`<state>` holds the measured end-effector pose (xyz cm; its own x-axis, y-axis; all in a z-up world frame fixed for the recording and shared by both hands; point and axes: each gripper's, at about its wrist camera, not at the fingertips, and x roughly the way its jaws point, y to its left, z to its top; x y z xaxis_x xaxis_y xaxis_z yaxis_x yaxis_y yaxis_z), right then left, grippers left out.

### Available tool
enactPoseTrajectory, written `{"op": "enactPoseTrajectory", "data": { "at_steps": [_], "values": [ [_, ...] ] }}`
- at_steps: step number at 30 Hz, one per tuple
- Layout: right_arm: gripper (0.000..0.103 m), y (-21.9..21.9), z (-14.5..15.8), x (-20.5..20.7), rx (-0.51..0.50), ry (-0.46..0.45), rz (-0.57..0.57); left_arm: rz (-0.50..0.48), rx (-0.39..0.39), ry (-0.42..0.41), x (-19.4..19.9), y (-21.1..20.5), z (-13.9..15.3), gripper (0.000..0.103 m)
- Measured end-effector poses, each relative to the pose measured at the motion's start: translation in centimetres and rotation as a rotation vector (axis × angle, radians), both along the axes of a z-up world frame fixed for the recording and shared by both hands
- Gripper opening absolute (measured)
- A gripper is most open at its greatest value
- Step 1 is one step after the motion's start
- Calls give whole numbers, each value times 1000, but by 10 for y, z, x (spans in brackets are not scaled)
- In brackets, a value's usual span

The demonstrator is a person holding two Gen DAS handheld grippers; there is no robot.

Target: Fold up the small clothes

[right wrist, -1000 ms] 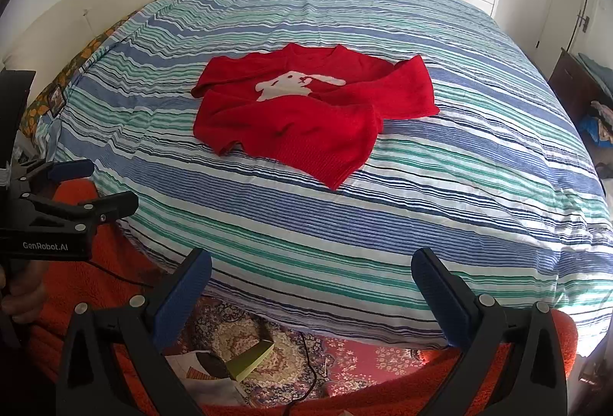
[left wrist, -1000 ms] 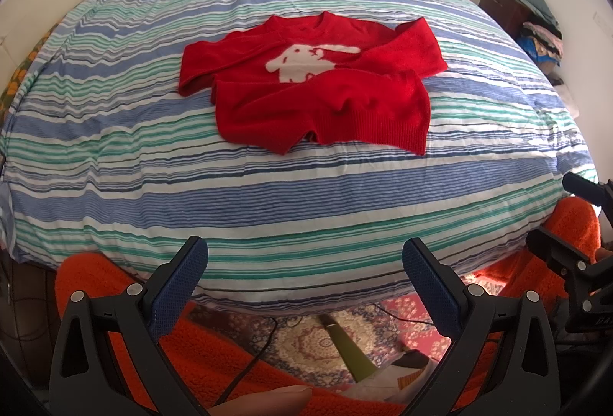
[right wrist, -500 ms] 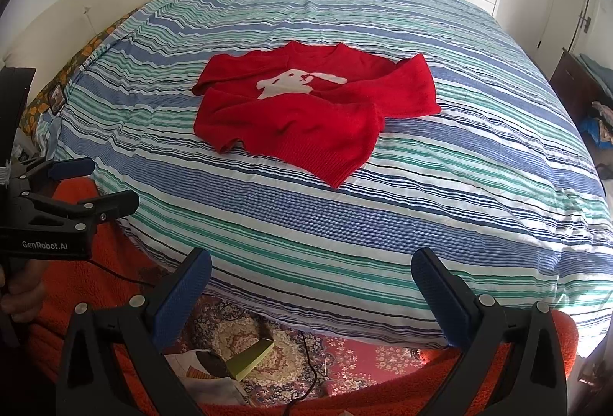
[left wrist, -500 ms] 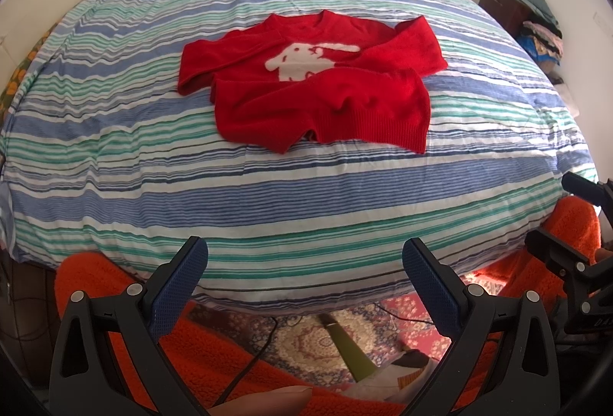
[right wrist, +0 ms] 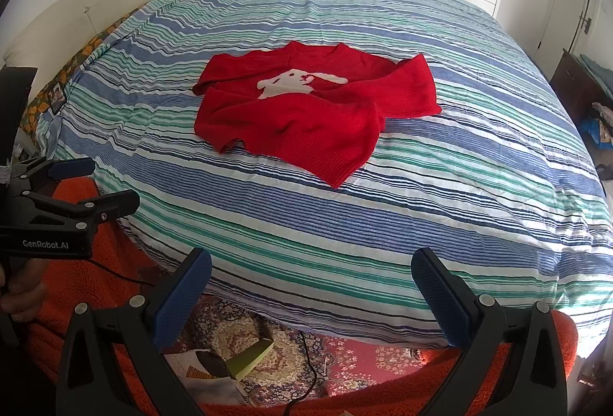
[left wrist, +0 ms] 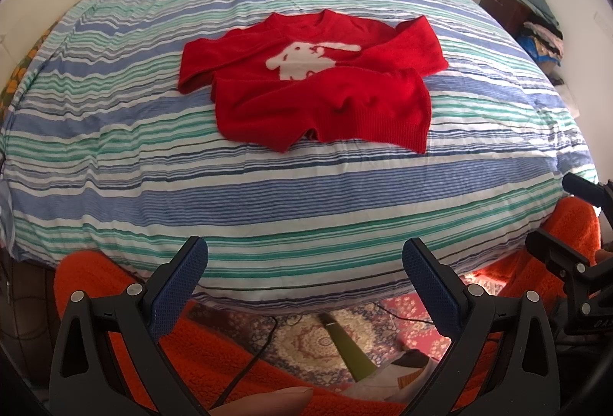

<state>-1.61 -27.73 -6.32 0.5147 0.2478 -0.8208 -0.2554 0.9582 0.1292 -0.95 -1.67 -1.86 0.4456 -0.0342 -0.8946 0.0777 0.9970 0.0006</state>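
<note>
A small red sweater (left wrist: 318, 86) with a white animal design lies rumpled, hem folded up, in the middle of a striped bed (left wrist: 268, 194). Both the left tool (left wrist: 304, 278) and right tool (right wrist: 312, 282) hover near the bed's edge, well apart from the sweater, fingers spread wide and holding nothing.

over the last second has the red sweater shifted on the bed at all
No. The red sweater lies on the same stripes of the striped bedcover in both views, untouched.
</note>
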Motion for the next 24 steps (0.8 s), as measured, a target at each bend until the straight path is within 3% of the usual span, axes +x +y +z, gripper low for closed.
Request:
{"op": "enactPoseTrajectory", "data": {
  "at_steps": [24],
  "values": [
    [103,2,0,-1,-2,3,1,-1,0,4,2,2,0,102]
  ]
}}
